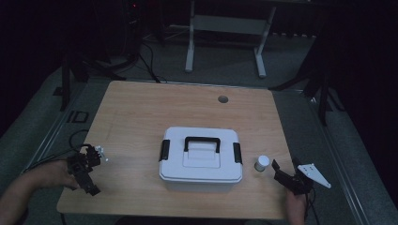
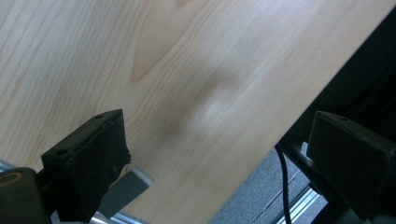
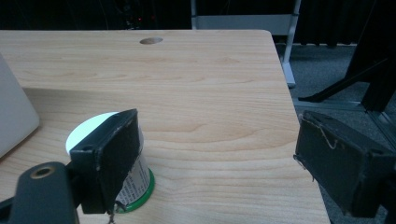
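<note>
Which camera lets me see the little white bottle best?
The high view: the little white bottle stands whole and upright on the table, between the white box and the right gripper. The right gripper view is closer, showing its green base, but one jaw hides part of it.

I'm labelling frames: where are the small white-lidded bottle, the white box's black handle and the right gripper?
Small white-lidded bottle [image 1: 262,162], high view, lid top.
Black handle [image 1: 202,140], high view, top bar.
Right gripper [image 1: 284,170], high view, between its fingertips.
</note>
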`<state>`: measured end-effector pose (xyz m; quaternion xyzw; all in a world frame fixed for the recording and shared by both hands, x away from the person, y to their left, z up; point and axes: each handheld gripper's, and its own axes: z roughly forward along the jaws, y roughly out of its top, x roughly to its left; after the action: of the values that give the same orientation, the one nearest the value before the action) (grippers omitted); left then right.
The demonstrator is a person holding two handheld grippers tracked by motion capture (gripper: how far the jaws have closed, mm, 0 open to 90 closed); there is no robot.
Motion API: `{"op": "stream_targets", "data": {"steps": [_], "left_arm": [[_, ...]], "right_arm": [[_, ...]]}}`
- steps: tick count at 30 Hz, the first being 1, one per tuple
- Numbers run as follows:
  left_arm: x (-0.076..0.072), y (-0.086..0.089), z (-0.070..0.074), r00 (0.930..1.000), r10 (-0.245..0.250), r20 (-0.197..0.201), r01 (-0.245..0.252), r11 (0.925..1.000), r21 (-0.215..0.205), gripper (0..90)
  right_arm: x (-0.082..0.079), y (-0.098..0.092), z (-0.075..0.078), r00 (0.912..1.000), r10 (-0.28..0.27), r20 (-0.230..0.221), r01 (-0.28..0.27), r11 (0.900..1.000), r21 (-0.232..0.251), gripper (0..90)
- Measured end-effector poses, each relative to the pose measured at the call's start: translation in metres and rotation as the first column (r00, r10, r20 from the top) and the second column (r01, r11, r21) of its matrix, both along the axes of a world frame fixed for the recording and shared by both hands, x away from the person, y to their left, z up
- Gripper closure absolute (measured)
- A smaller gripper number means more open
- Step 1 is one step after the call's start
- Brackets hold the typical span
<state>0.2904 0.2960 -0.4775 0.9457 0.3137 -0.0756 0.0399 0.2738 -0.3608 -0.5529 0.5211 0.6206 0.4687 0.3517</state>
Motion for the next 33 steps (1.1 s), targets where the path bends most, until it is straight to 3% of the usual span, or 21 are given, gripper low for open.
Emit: {"op": "stream_targets", "data": {"steps": [4,6,12,15,19,26,28,33], "left_arm": [[0.002,-0.011,0.006,0.9993,-0.029,0.024,0.030,0.9990,-0.034,4.6],[0.004,-0.016,0.007,0.9993,-0.029,0.024,0.030,0.9991,-0.030,4.6],[0.013,-0.034,0.013,0.9989,-0.019,0.043,0.023,0.9965,-0.080,4.6],[0.017,-0.045,0.018,0.9972,-0.042,0.062,0.048,0.9942,-0.096,4.6],[0.021,-0.058,0.028,0.9937,-0.069,0.088,0.081,0.9874,-0.136,4.6],[0.026,-0.074,0.045,0.9879,-0.090,0.126,0.111,0.9789,-0.172,4.7],[0.027,-0.078,0.050,0.9867,-0.092,0.134,0.118,0.9733,-0.197,4.7],[0.030,-0.089,0.060,0.9816,-0.106,0.159,0.139,0.9667,-0.215,4.7]], "right_arm": [[0.000,0.000,0.000,1.0000,0.001,0.000,-0.001,1.000,-0.001,13.5],[0.000,0.000,0.000,1.0000,0.000,0.000,0.000,1.000,0.000,13.4],[0.000,0.000,0.000,1.0000,0.000,0.000,0.000,1.000,0.003,13.4],[0.000,0.000,0.000,1.0000,0.001,0.000,-0.001,1.000,0.003,13.4],[0.000,0.000,0.000,1.0000,0.002,0.001,-0.002,1.000,0.004,13.4],[0.000,-0.001,0.000,1.0000,0.005,0.003,-0.005,1.000,0.008,13.4],[0.000,-0.001,0.000,1.0000,0.006,0.003,-0.006,1.000,0.008,13.4],[0.000,-0.001,0.000,1.0000,0.006,0.003,-0.006,1.000,0.008,13.4]]}}
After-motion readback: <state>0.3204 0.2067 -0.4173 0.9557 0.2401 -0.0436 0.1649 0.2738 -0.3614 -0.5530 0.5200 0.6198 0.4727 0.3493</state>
